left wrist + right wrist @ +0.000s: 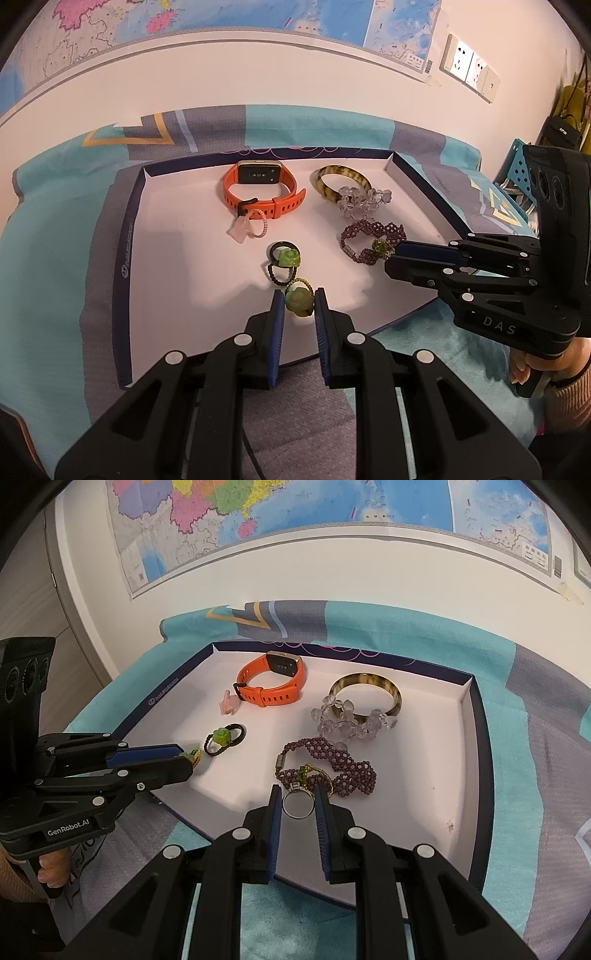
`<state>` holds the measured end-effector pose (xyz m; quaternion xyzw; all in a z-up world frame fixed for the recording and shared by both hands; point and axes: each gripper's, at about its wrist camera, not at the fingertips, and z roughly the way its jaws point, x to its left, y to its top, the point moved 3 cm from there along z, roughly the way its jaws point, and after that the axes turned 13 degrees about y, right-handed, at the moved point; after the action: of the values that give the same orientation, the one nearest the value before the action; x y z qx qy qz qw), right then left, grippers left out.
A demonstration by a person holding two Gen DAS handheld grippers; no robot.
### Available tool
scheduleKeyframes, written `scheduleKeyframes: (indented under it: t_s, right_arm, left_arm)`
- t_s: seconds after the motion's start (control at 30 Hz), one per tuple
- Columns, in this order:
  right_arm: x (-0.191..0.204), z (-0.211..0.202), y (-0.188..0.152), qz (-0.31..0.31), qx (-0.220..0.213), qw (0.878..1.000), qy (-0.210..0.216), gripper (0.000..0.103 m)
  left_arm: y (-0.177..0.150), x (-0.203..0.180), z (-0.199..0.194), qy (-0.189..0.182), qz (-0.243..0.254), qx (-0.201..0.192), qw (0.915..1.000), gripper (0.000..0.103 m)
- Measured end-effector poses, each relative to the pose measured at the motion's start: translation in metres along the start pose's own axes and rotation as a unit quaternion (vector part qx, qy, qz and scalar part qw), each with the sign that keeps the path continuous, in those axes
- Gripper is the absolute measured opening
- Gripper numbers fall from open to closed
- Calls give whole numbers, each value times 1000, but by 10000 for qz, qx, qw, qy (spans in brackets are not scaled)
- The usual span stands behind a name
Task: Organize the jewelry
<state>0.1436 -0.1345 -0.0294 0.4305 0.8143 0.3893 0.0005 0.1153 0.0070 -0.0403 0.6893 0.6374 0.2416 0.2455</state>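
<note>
Your left tongs pinch a pale green rose ring low over the tray; your right tongs bracket a silver ring beside the purple beaded bracelet, though contact is unclear. Lift each ring straight up, slowly, so beads don't snag. Readable print: "DAS" and "GenRobot.AI" on the tool bodies; the tray's rim lettering is too small.

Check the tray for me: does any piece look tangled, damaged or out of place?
Nothing looks damaged. The clear bead bracelet lies draped over the amber bangle, and the silver ring between the right gripper fingers touches the purple beaded bracelet, so it could snag.
</note>
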Motion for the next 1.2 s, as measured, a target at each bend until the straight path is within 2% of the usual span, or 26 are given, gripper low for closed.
scheduleKeyframes:
  t_s: [0.6, 0.63, 0.73, 0.8, 0.9, 0.93, 0.97, 1.0, 1.1, 1.13, 1.2]
  right_arm:
    - [-1, 0, 0, 35, 10, 10000, -60, 17]
    - [-1, 0, 0, 34, 7, 10000, -63, 18]
    - [0, -2, -1, 50, -20, 10000, -73, 28]
    - [0, -3, -2, 56, -29, 10000, -72, 30]
    - [0, -7, -3, 78, -82, 9999, -85, 39]
    - [0, -8, -3, 85, -103, 9999, -88, 46]
    - [1, -11, -4, 100, -133, 9998, -100, 55]
    - [1, -13, -4, 114, -164, 9997, -104, 58]
    - [2, -19, -6, 151, -227, 9996, -118, 64]
    - [2, -20, -6, 157, -244, 9995, -119, 69]
    - [4, -24, -8, 167, -298, 9994, -103, 72]
  left_arm:
    - [0, -2, 1, 48, 45, -5, 10000, 17]
    - [0, -1, 1, 52, 41, -6, 10000, 20]
    - [0, 1, 0, 60, -18, -16, 10000, 31]
    - [-1, 1, -3, 68, -40, -38, 10000, 34]
    - [-2, 2, -9, 167, -25, -128, 9998, 45]
    - [-2, 2, -11, 185, -33, -161, 9997, 51]
    - [-2, 2, -13, 184, -45, -181, 9997, 61]
    - [-3, 3, -17, 178, -84, -220, 9996, 66]
    - [-4, 5, -27, 241, -97, -367, 9990, 75]
    - [-5, 6, -30, 268, -107, -408, 9987, 84]
    - [-7, 8, -37, 340, -138, -532, 9979, 92]
